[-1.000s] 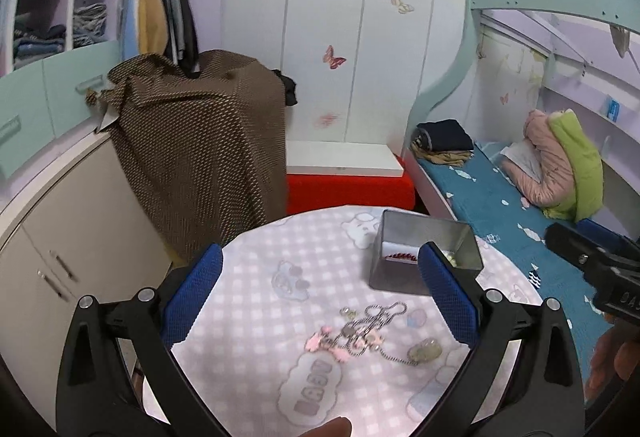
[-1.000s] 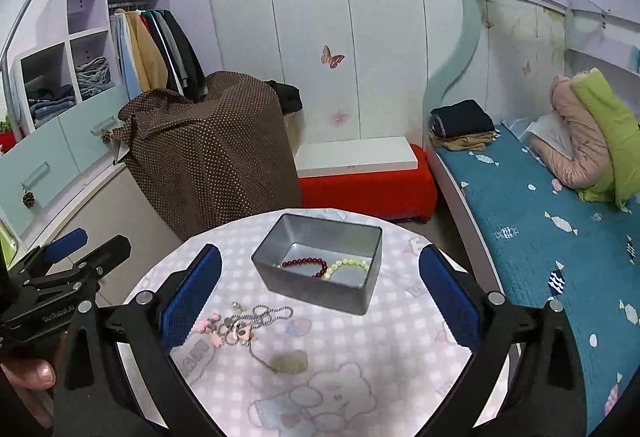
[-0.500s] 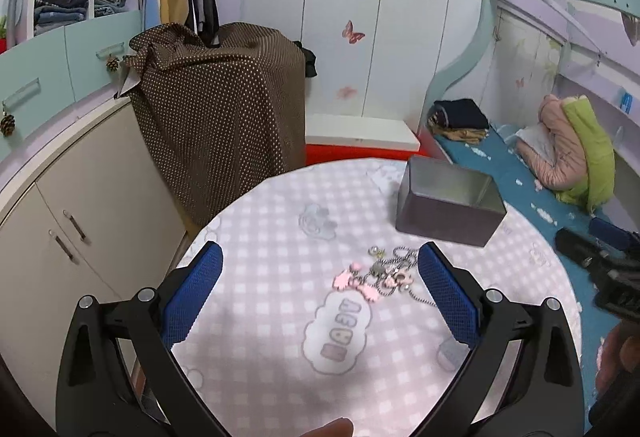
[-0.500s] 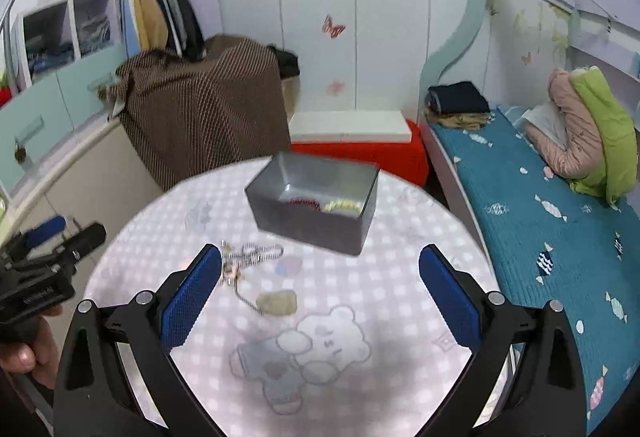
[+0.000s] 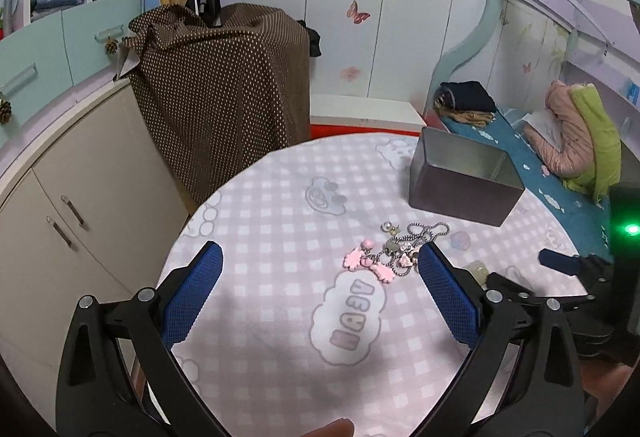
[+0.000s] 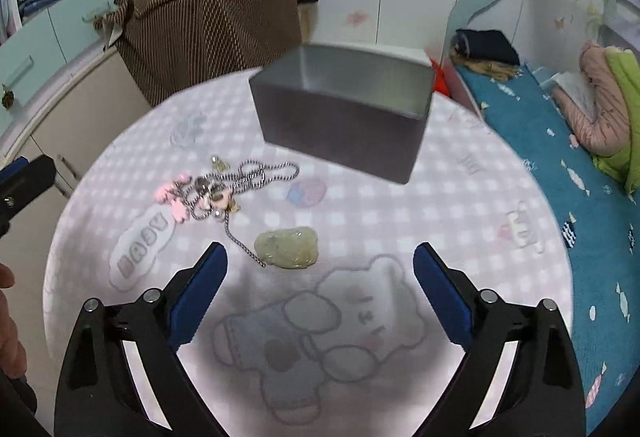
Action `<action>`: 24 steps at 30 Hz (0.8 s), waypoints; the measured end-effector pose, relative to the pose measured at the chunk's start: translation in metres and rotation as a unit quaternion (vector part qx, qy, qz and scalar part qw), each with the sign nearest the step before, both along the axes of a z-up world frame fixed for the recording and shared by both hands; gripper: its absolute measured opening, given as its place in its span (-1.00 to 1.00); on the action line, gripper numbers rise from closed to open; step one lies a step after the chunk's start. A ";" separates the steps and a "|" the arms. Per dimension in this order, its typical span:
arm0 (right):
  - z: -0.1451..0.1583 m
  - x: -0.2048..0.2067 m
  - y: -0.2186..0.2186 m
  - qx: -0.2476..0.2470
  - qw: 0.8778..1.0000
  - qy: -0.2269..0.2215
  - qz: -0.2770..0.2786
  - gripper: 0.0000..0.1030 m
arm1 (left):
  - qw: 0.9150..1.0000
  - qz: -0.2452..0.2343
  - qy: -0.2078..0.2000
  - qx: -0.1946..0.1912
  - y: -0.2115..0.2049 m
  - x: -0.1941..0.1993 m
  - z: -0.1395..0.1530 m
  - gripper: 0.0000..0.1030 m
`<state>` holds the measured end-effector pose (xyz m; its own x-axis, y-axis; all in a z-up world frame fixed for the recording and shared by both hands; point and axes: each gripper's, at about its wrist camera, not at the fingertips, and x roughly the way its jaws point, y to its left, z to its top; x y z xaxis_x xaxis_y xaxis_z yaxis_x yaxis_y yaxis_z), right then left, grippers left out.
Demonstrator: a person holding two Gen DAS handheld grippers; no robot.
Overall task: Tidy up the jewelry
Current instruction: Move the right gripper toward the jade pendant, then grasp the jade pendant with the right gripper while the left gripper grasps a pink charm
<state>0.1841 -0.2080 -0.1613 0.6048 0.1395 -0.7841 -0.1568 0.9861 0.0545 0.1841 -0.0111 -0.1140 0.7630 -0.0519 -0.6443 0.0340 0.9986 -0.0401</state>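
Both tools have dropped lower and closer over the desk (image 6: 460,197). Right tool (image 6: 320,293) hangs wide open and empty, just short of the pale green pendant (image 6: 288,247). Left tool (image 5: 320,297) gapes empty too, near the tangled chain (image 5: 400,249). Beyond stands the grey tin (image 6: 340,129).

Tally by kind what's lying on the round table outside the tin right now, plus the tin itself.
Metal tin: 1
Jade pendant: 1
Silver ball chain: 1
Pink charms: cluster, tangled with the chain, counted as 1
Total: 4
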 end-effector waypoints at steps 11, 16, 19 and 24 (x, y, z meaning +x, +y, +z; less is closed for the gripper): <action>-0.026 0.012 0.012 -0.015 1.000 0.020 0.015 0.16 | 1.000 -0.002 0.026 0.008 0.000 0.011 -0.022 0.90; -0.024 0.013 0.012 -0.011 1.000 0.012 0.026 -0.21 | 0.999 -0.005 0.036 0.015 -0.004 0.017 -0.033 0.90; -0.024 0.013 0.010 -0.004 1.000 0.012 0.029 -0.21 | 0.999 -0.009 0.046 0.022 -0.008 0.024 -0.042 0.90; -0.022 0.013 0.004 0.015 1.000 0.013 0.023 -0.21 | 0.998 -0.014 0.057 0.029 -0.012 0.038 -0.056 0.90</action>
